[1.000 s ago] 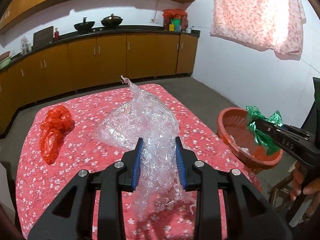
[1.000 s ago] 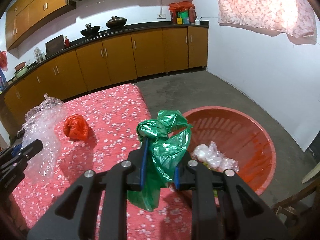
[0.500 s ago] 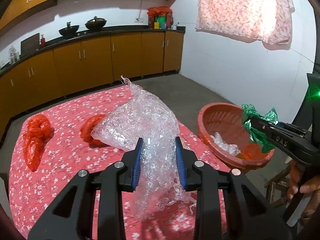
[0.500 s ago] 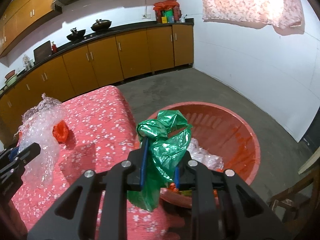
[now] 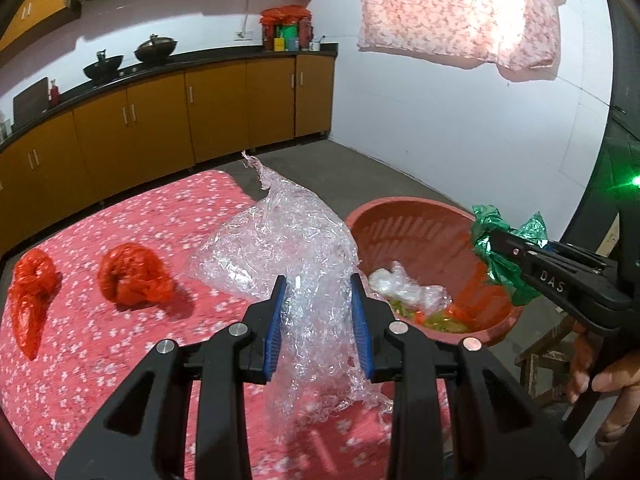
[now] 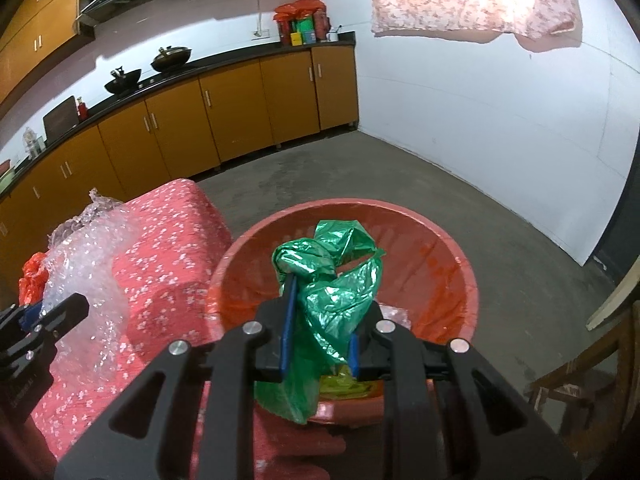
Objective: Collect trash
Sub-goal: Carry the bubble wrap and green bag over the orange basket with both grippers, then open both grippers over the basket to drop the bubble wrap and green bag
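A: Left wrist view first. What have the fingers got?

B: The left gripper [image 5: 319,320] has its blue-padded fingers [image 5: 275,324] pinching a big crumpled sheet of clear plastic wrap [image 5: 292,256]. The wrap rises above the pads and hangs below them, over the counter [image 5: 100,360], which has a red flowered cloth.

A: Other trash there?

B: Two red plastic bags lie on the cloth to the left: one crumpled red bag [image 5: 134,274] nearer the middle, and a second red bag [image 5: 32,296] at the far left edge. They sit apart from each other.

A: And the bin?

B: A red basket [image 5: 400,216] stands just right of the counter, lower than its top. Inside it are a clear plastic wad [image 5: 404,286] and some yellow and orange scraps. At the right, the right gripper [image 5: 490,246] holds a green plastic bag [image 5: 502,266] over the basket's right rim, and a hand [image 5: 608,384] shows below it.

A: Now the right wrist view.

B: The right gripper [image 6: 320,320] has its fingers [image 6: 289,320] closed on the green plastic bag [image 6: 336,280], which bulges above the pads and droops below. It hangs directly over the red basket [image 6: 460,280]. The counter [image 6: 168,240] lies to the left, and the left gripper [image 6: 48,316] appears at the left edge with the clear plastic wrap [image 6: 88,264] in its grip.
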`<state>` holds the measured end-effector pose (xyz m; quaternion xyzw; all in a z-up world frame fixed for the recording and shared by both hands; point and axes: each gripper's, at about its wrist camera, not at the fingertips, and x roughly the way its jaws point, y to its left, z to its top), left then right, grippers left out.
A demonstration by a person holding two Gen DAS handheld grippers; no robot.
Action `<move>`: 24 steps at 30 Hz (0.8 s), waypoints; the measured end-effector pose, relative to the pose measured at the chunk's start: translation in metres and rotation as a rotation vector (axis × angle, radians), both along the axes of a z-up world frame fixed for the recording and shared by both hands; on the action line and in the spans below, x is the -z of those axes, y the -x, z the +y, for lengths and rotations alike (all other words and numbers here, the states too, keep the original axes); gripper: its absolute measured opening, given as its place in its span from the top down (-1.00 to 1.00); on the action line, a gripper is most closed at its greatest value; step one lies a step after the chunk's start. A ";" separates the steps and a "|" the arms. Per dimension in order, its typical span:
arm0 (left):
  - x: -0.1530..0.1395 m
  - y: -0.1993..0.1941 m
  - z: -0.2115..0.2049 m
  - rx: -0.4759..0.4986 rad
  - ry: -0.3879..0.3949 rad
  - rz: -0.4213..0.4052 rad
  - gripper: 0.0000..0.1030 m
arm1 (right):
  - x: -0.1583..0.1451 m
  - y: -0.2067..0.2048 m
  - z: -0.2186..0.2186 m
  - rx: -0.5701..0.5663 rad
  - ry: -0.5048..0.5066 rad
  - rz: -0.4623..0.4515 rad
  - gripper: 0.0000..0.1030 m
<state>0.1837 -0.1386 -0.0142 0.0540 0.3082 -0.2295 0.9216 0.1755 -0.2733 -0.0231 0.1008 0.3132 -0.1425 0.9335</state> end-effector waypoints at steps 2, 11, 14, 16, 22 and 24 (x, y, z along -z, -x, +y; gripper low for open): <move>0.000 -0.001 -0.007 0.011 -0.002 0.002 0.40 | 0.001 0.000 -0.006 0.011 -0.003 0.001 0.58; 0.004 -0.009 -0.040 0.063 -0.010 0.011 0.40 | 0.004 -0.001 -0.034 0.049 -0.013 -0.002 0.58; 0.006 -0.012 -0.050 0.080 -0.011 0.016 0.40 | 0.006 -0.003 -0.043 0.059 -0.025 -0.004 0.58; 0.008 -0.013 -0.054 0.092 -0.012 0.017 0.40 | 0.007 -0.004 -0.046 0.064 -0.035 -0.006 0.58; 0.012 -0.018 -0.072 0.128 -0.008 0.025 0.40 | 0.014 -0.008 -0.052 0.062 -0.047 -0.008 0.58; 0.014 -0.021 -0.078 0.136 -0.008 0.032 0.40 | 0.015 -0.011 -0.055 0.060 -0.054 -0.010 0.58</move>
